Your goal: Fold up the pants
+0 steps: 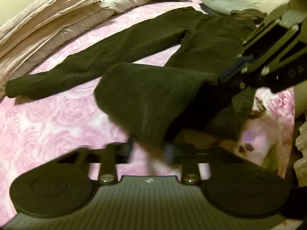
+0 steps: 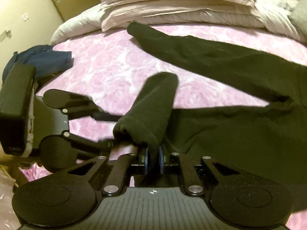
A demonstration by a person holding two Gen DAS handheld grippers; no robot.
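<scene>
Left gripper (image 1: 148, 149): nearest the left wrist camera, blurred; its fingers seem clenched on one corner of the near leg's cuff, though the blur hides the exact bite.
Lifted leg (image 1: 145, 99): raised off the bed and doubled back on itself, so the cuff end hangs between the two grippers while the knee fold bulges toward the far leg.
Far leg (image 1: 92, 65): flat on the pink bedspread (image 1: 48, 124), running left toward the pillows (image 1: 48, 11), cuff near the bedding edge.
Pants (image 2: 239, 134): black, spread across the bed, waist to the right of the right wrist view, both legs pointing toward the pillows.
Right gripper (image 2: 153, 160): blue pads closed on the cuff hem, cloth pinched plainly between them; the left gripper sits just beside it, at the cuff's other corner.
Blue garment (image 2: 44, 59): lies well apart at the left of the right wrist view, out of the way.
Folded stack (image 1: 232, 5): grey pieces just beyond the waistband, close enough to snag.
Step in hand: I'd judge it is carrying the near leg over onto the far one.
Doing it well: keep both grips level and the cuff taut between them, sweep across low, line cuff on cuff and seam on seam, then let go only once the cloth rests flat.
Risk: a slack middle would bunch under the fold.
</scene>
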